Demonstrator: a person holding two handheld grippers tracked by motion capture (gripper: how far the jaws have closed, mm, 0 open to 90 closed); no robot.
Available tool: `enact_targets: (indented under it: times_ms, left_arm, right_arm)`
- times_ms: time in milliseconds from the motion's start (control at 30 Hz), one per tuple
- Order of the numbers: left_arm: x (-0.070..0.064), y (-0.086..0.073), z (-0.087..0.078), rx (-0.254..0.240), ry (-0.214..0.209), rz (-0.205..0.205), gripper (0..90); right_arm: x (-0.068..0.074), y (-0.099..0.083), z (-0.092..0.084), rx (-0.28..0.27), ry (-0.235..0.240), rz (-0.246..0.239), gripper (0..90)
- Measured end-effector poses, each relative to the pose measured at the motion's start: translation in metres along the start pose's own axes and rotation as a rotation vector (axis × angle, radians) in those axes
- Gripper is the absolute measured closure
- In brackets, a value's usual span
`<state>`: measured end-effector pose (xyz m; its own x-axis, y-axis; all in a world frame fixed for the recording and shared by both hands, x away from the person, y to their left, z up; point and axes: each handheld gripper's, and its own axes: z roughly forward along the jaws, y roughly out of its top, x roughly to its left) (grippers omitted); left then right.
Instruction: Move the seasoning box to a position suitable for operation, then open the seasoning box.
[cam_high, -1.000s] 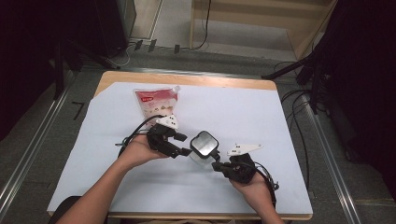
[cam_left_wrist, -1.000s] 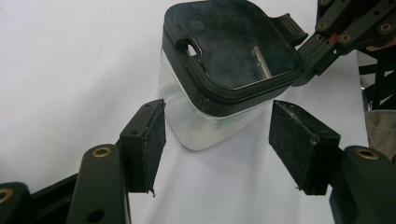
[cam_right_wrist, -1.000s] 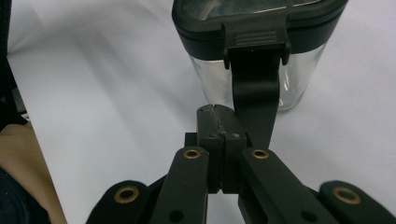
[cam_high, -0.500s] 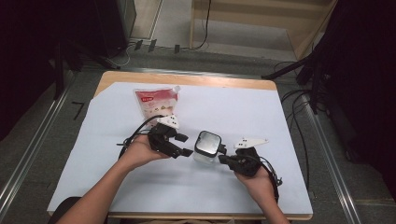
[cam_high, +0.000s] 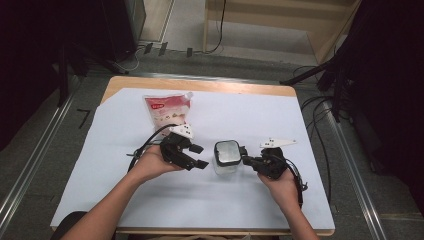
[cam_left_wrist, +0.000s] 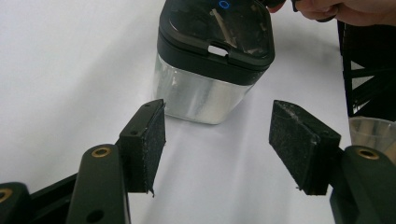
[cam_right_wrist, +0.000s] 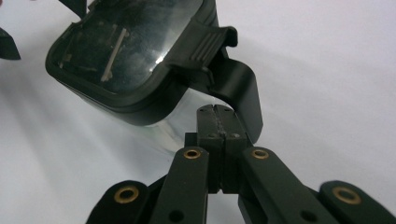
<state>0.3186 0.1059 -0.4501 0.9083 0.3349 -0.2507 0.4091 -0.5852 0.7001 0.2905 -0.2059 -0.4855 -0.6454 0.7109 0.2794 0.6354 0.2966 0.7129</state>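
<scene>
The right gripper's (cam_right_wrist: 218, 112) fingers are pressed flat together, pad against pad, with nothing between them; their tips sit right at the black hinged handle (cam_right_wrist: 240, 88) that hangs from the clear square jar with a black-rimmed see-through lid (cam_right_wrist: 135, 60). Whether the tips touch the handle cannot be told. The left gripper's (cam_left_wrist: 219, 140) fingers (cam_left_wrist: 148, 144) are spread wide and empty, aimed at the jar's near side and standing just short of it. The jar (cam_high: 226, 156) stands upright on the white sheet covering the table (cam_high: 260, 200), between the two grippers. Its clear walls show nothing inside. A red-and-white spouted pouch (cam_high: 167, 110) lies flat further back on the left.
</scene>
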Motion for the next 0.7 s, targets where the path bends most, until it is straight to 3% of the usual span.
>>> enact_targets:
  times_ms: [167,367,500,700]
  left_arm:
    - [-0.004,-0.001,0.000,0.019,0.029,0.021,37.9]
    - [-0.005,0.000,0.000,-0.003,0.031,0.022,38.0]
    - [-0.002,0.002,0.003,-0.005,0.005,0.009,38.6]
    - [0.003,0.010,0.005,-0.018,0.005,0.019,35.4]
  right_arm:
    - [0.003,0.004,-0.010,0.007,-0.024,-0.016,90.0]
    - [-0.003,0.003,-0.025,-0.014,-0.045,0.019,90.0]
    - [-0.008,0.004,-0.023,-0.014,-0.043,0.030,90.0]
    - [-0.016,0.012,-0.016,-0.020,-0.034,0.046,90.0]
